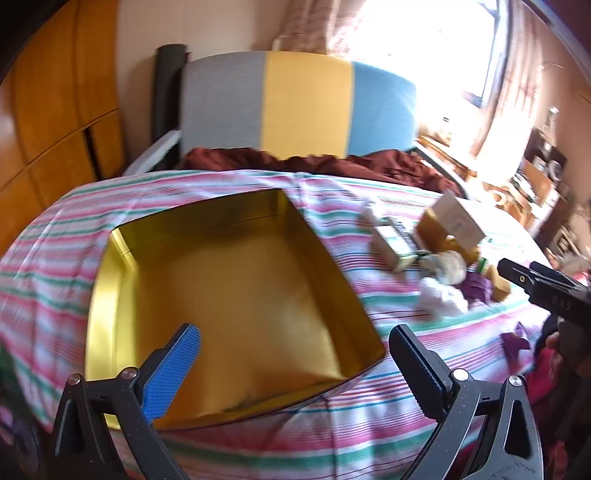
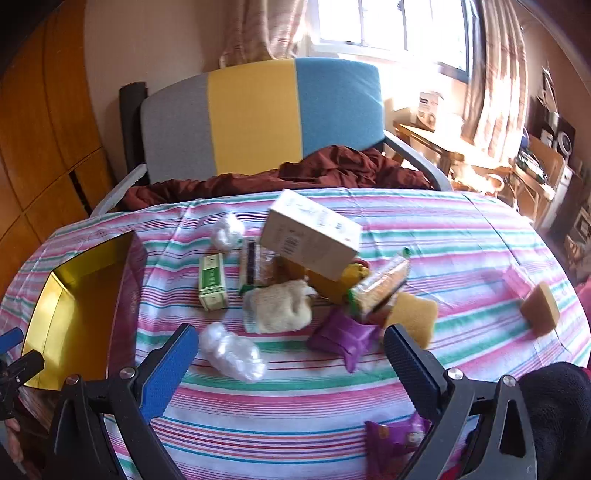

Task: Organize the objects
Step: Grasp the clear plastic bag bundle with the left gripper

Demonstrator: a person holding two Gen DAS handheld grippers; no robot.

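Left gripper [image 1: 295, 365]: jaws wide, nothing between them, hovering over the open gold tin [image 1: 229, 291] at frame centre on the striped tablecloth [image 1: 424, 417]. Right gripper [image 2: 291, 363]: jaws wide, empty, above the cloth. Mid-frame in the right view lies a pile: white carton [image 2: 314, 236], green box [image 2: 212, 282], purple packet [image 2: 343, 338], yellow sponge [image 2: 415, 314]. Second sponge [image 2: 541, 308] lies at right, well apart.

A lived-in room of a home. A table under a striped cloth [image 2: 443, 236] stands before a chair [image 2: 258, 114] upholstered in 3 colour bands, with a curtained window [image 2: 391, 22], wooden cupboard doors [image 2: 40, 140] and cluttered shelves [image 2: 543, 162] around it.
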